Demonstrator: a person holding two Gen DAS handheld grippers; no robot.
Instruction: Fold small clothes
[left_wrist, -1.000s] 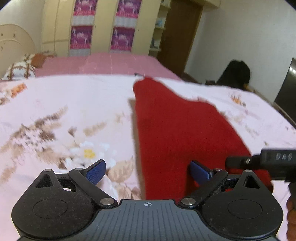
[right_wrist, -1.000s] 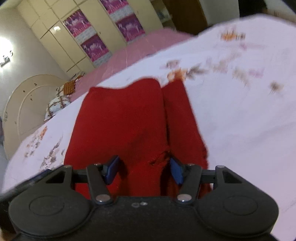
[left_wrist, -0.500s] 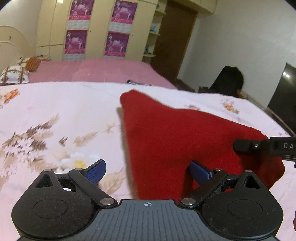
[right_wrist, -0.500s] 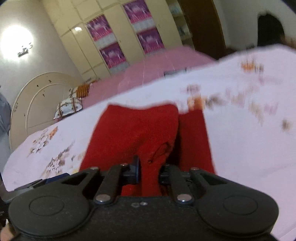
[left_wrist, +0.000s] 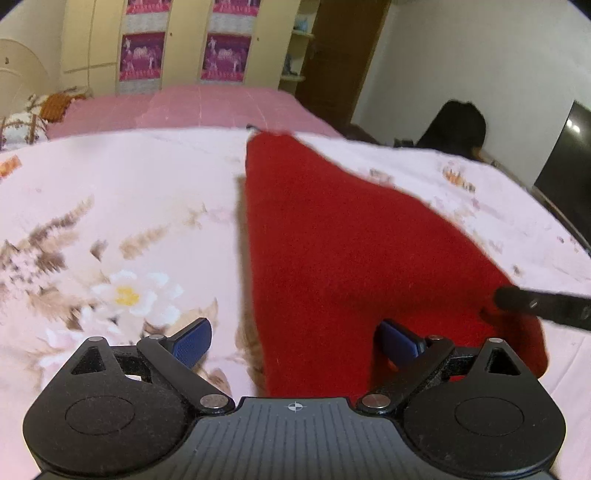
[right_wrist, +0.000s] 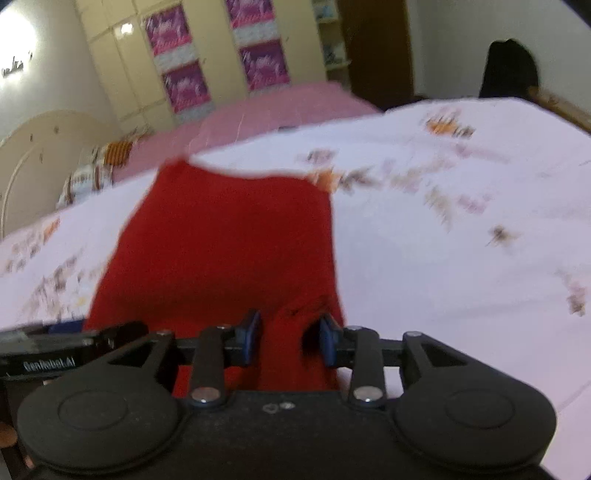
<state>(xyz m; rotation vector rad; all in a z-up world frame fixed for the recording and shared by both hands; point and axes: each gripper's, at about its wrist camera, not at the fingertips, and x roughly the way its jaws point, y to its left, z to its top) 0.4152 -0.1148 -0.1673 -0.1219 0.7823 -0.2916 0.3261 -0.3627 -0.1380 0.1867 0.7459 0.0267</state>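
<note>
Left wrist: left gripper (left_wrist: 293, 341) jaws spread, astride red garment (left_wrist: 343, 254) edge | right gripper (right_wrist: 286, 339) jaws around bunched fold, partly parted.

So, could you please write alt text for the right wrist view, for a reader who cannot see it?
The right hand-held gripper has its two blue fingers part-way apart around a bunched fold at the near edge of a red garment. The garment lies on a pale floral bedsheet. The left hand-held gripper shows at the left edge.
</note>
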